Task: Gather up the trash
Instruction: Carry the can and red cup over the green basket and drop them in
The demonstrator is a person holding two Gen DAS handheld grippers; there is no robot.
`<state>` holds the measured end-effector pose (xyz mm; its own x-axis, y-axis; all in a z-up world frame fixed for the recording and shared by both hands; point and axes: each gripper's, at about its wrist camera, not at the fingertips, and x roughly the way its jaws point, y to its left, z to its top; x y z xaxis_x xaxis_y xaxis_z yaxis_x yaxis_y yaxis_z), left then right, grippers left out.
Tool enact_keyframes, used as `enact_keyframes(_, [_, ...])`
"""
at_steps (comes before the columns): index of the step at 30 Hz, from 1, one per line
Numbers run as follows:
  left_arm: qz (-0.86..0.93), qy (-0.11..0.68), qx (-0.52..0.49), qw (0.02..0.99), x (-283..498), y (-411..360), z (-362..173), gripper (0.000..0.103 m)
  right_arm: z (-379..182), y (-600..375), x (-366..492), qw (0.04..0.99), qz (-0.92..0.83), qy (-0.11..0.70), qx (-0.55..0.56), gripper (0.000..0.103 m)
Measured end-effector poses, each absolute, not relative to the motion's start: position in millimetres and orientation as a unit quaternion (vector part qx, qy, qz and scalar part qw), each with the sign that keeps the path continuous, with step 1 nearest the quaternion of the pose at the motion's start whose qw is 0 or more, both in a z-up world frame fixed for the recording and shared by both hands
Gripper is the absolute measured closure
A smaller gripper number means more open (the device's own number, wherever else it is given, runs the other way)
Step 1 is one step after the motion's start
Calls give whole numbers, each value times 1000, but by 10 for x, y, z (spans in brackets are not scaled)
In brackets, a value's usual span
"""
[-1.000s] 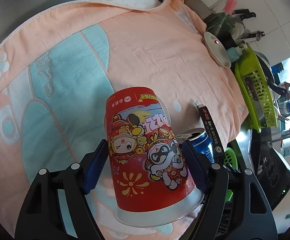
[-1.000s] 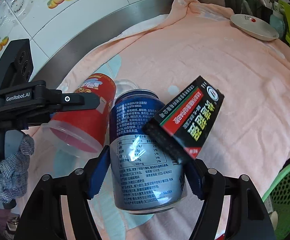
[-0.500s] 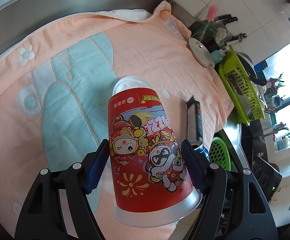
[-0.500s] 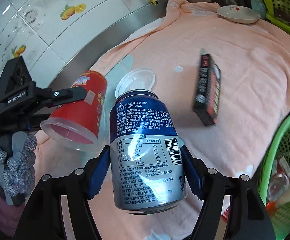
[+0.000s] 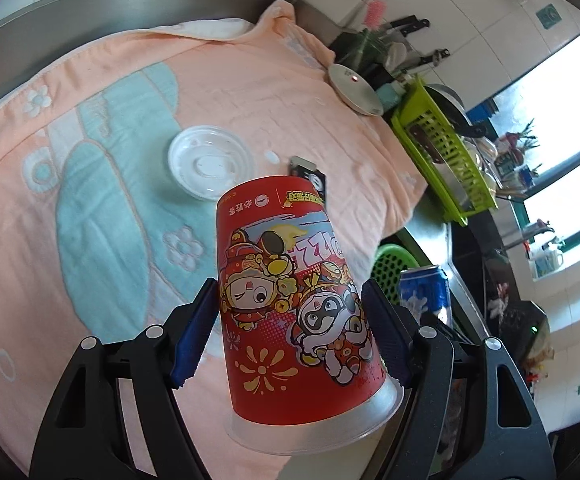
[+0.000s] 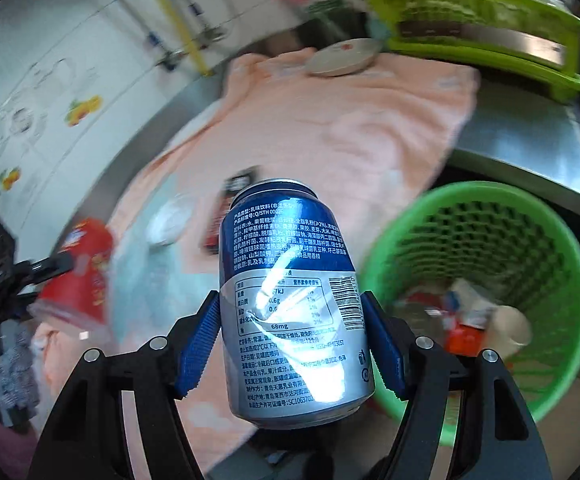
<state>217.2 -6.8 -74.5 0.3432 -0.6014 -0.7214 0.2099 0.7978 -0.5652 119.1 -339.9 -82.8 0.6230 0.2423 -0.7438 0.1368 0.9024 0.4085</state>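
Tiled walls back a steel counter point(image 5: 30, 36) draped with a peach towel point(image 5: 250, 92) bearing a pale blue pattern. At the far right of the counter stands a lime dish rack point(image 5: 441, 148), with a round plate point(image 5: 353, 90) just beside it on the towel's far corner. Below the counter's right edge sits a green mesh basket point(image 6: 529, 216) with scraps of trash in its bottom.

On the towel, well apart from the basket, lie a white plastic lid point(image 5: 210, 162) and, to its right, a small black box point(image 5: 307, 172), partly hidden behind the cup.

The left gripper point(image 5: 290, 330) is pinching a red cartoon-printed cup point(image 5: 293, 300), held mouth toward the camera, above the towel's near part. The right gripper point(image 6: 291, 334) is clamped on a blue and silver drink can point(image 6: 290, 300), held in the air just left of the basket's rim and near the towel's right edge; this view is blurred.
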Motion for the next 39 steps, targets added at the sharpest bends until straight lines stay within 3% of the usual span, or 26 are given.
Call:
enact_keyframes(7, [-274, 514, -178, 793, 2006, -455, -672, 32, -1412, -4199, 1029, 848, -84, 482, 204, 36])
enact_keyframes(16, [-299, 525, -155, 781, 1900, -1070, -675, 32, -2000, -4550, 906, 809, -87, 515, 267, 34])
enact_keyframes(19, [-312, 531, -146, 775, 1889, -1315, -695, 32, -1999, -4580, 841, 812, -79, 510, 273, 29])
enact_keyframes(33, [-371, 549, -96, 743, 1953, -2666, -899, 32, -1190, -4723, 181, 867, -82, 443, 214, 28])
enact_keyframes(39, [-378, 569, -89, 725, 1968, -3200, -1157, 32, -1127, -4824, -107, 870, -98, 430, 220, 27])
